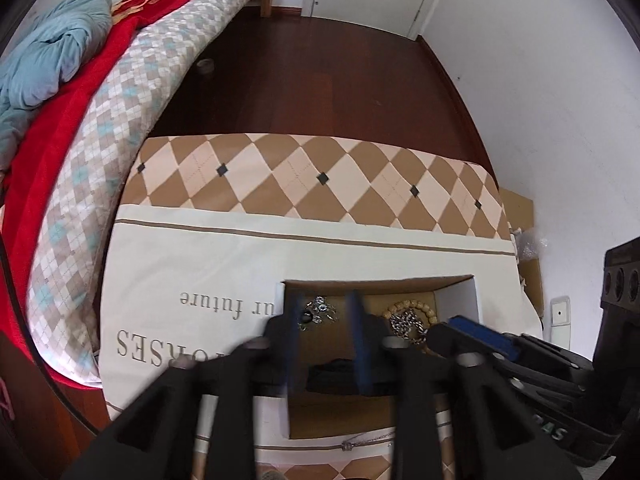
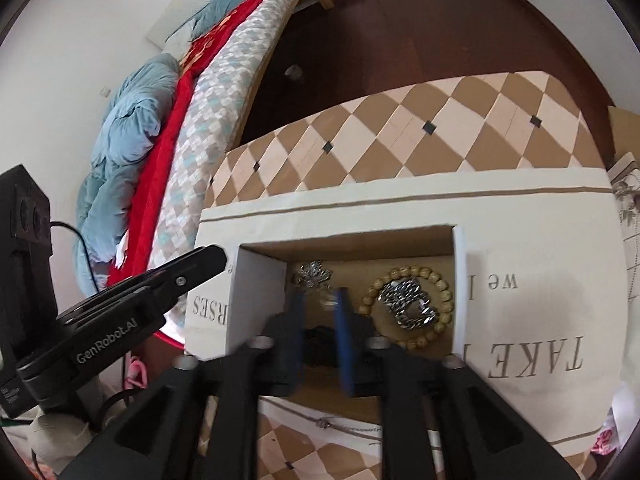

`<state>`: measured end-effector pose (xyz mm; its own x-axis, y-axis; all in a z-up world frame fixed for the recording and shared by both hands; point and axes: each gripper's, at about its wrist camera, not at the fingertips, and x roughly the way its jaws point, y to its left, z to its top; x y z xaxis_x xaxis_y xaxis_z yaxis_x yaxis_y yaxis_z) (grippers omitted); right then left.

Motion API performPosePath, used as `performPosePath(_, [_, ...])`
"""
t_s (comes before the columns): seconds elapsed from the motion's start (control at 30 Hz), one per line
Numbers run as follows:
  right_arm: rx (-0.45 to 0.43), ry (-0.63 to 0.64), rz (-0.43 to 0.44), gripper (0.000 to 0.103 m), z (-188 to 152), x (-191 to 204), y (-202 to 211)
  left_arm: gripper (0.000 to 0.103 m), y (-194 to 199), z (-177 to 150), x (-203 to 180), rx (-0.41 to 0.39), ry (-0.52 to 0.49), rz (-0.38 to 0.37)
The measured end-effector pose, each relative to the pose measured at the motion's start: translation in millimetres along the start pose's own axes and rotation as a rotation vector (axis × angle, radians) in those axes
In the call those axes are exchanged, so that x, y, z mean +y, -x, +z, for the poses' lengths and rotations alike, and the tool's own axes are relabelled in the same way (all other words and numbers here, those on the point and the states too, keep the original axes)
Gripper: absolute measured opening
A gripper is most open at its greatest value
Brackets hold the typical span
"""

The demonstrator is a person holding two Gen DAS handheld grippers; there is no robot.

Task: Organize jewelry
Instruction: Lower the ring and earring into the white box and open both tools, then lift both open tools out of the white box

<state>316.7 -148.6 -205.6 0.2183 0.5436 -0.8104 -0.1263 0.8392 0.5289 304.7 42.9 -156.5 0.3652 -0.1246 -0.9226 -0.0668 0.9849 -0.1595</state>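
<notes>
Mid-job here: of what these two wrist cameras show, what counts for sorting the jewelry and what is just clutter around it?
For the job:
cardboard box
wooden bead bracelet
silver chain
silver ornament
thin chain
left gripper
right gripper

Lying about:
blue blanket
red blanket
patterned cloth

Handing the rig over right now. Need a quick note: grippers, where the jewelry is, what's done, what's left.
Left gripper: open, empty, poised over the cardboard box.
Right gripper: open, empty, over the same box, nearer its left side.
In the box: wooden bead bracelet with a silver chain bracelet piled inside its ring; a silver ornament to their left; a dark item at the near side, unclear.
A thin chain lies on the cloth in front of the box.
Done: three pieces boxed. Left: probably the thin chain.
</notes>
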Motion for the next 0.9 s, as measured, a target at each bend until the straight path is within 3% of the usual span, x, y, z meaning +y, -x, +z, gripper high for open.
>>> performPosePath(0.07, [-0.01,-0.009,-0.006,0.042,1.4,-0.9,4.7,0.072,5.4,1.4,1.7,-0.024,0.002,0.004])
performPosePath(0.17, [-0.05,0.027,-0.076,0.043,2.0,4.0,17.6,0.074,13.5,1.6,3.0,-0.046,-0.001,0.027])
performPosePath(0.27, [-0.092,0.082,-0.197,0.058,-5.8,11.6,31.8,0.1,21.7,-3.4,3.1,-0.071,-0.018,0.081])
performPosePath(0.33, [-0.112,0.122,-0.297,0.078,-13.5,15.9,38.3,0.101,28.1,-11.2,3.4,-0.099,-0.032,0.118])
performPosePath(0.43, [-0.135,0.165,-0.419,0.099,-27.7,19.4,46.6,0.102,35.8,-26.1,5.2,-0.133,-0.044,0.164])
performPosePath(0.63, [-0.152,0.205,-0.52,0.103,-58.1,23.9,52.2,0.103,47.9,-57.8,9.7,-0.158,-0.051,0.202])
performPosePath(0.9, [-0.23,0.208,-0.515,0.103,-90.7,38.3,91.1,0.103,82.1,-90.2,9.8,-0.206,-0.039,0.205])
